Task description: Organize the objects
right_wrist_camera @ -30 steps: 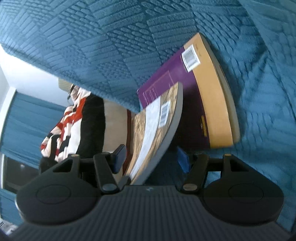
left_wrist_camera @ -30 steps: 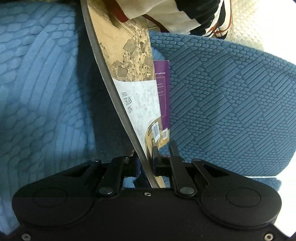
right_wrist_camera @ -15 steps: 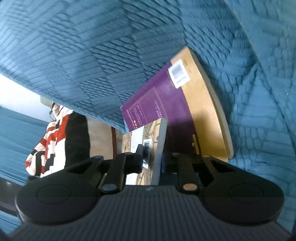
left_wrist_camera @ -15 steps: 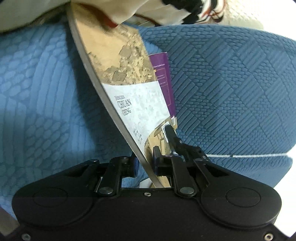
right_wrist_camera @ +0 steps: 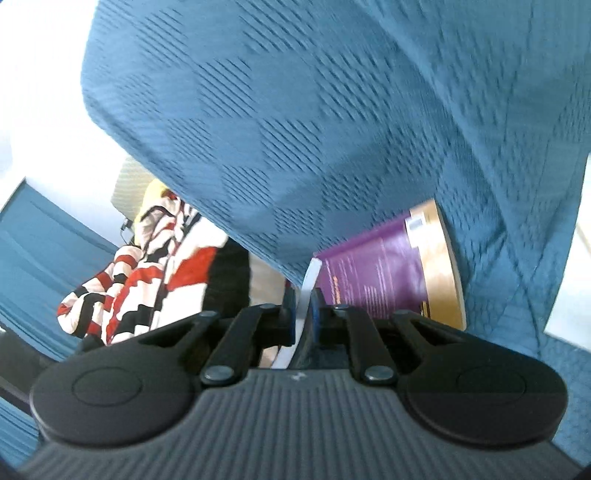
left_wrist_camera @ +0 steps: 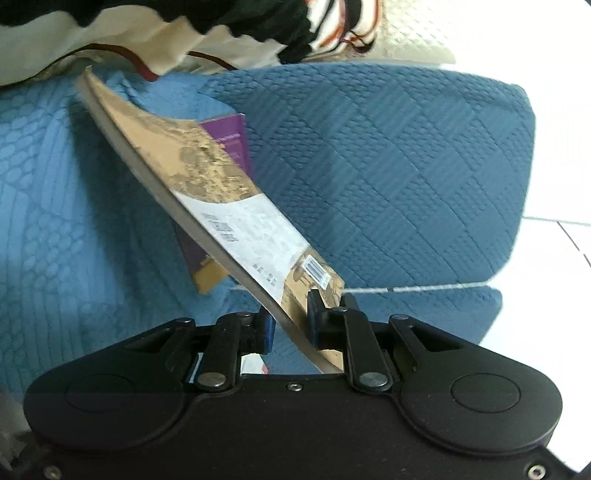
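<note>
In the left wrist view, the left gripper (left_wrist_camera: pixel 290 325) has a thin tan-and-white book (left_wrist_camera: pixel 236 218) between its blue pads; its jaws are opening slightly, and the right-hand pad lies against the cover near the barcode while the left-hand pad stands close to the book's pale page edge, so whether it presses there is hard to tell. The book tilts up and away to the left, lifted off a blue textured sofa (left_wrist_camera: pixel 388 177). Beneath it, flat on the seat, lies a purple book (left_wrist_camera: pixel 232 140), with one purple corner showing beyond the tan cover and a purple-and-orange corner showing below the raised book. A red, white and black striped cloth (left_wrist_camera: pixel 229 26) hangs across the top of the view, and pale tiled floor (left_wrist_camera: pixel 554 258) shows at the right. In the right wrist view, which is blurred, the right gripper (right_wrist_camera: pixel 303 317) is clamped on the thin white edge of the tan-and-white book (right_wrist_camera: pixel 308 284), its pads drawn close together on it. The purple book (right_wrist_camera: pixel 373 277), with an orange band along one side, lies just to the right on the sofa (right_wrist_camera: pixel 295 129) fabric. The striped cloth (right_wrist_camera: pixel 147 266) appears at the left.
</note>
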The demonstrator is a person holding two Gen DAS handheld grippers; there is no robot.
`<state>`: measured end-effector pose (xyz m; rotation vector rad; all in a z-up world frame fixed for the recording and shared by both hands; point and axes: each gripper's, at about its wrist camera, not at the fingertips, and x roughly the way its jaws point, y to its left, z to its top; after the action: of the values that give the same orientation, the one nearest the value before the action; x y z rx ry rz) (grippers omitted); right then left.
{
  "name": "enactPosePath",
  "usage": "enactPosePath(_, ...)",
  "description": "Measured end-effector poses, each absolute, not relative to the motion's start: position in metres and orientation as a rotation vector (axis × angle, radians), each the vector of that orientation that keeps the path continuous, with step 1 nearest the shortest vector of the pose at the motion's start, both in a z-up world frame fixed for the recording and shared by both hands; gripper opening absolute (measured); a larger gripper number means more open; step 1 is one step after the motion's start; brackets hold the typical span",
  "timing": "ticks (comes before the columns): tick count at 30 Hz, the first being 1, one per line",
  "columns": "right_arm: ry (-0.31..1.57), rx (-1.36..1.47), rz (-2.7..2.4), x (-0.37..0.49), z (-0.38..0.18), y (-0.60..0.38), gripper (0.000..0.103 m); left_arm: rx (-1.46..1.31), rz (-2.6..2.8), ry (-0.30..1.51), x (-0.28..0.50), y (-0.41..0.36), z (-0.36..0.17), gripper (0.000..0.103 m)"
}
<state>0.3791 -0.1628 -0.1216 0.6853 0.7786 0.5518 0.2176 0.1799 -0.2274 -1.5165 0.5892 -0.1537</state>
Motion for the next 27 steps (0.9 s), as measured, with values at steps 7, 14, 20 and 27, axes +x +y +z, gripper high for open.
enactPosePath(7, 0.733, 0.671, 0.539, 0.348, -0.099, -0.188, 0.003, -1.385, -0.113, 0.679, 0.217, 0.157, -0.220, 0.014)
enactPosePath(14, 0.844, 0.718, 0.496, 0.319, -0.146, -0.201, 0.007, -1.433, -0.124, 0.747, 0.211, 0.153, -0.245, 0.013)
enactPosePath(20, 1.003, 0.918, 0.397, 0.317, -0.212, -0.199, 0.070, -1.432, -0.129, 0.757, 0.199, 0.155, -0.245, 0.012)
enactPosePath(27, 1.026, 1.070, 0.406, 0.329, -0.248, -0.182, 0.070, -1.435, -0.124, 0.770, 0.207, 0.160, -0.250, 0.012)
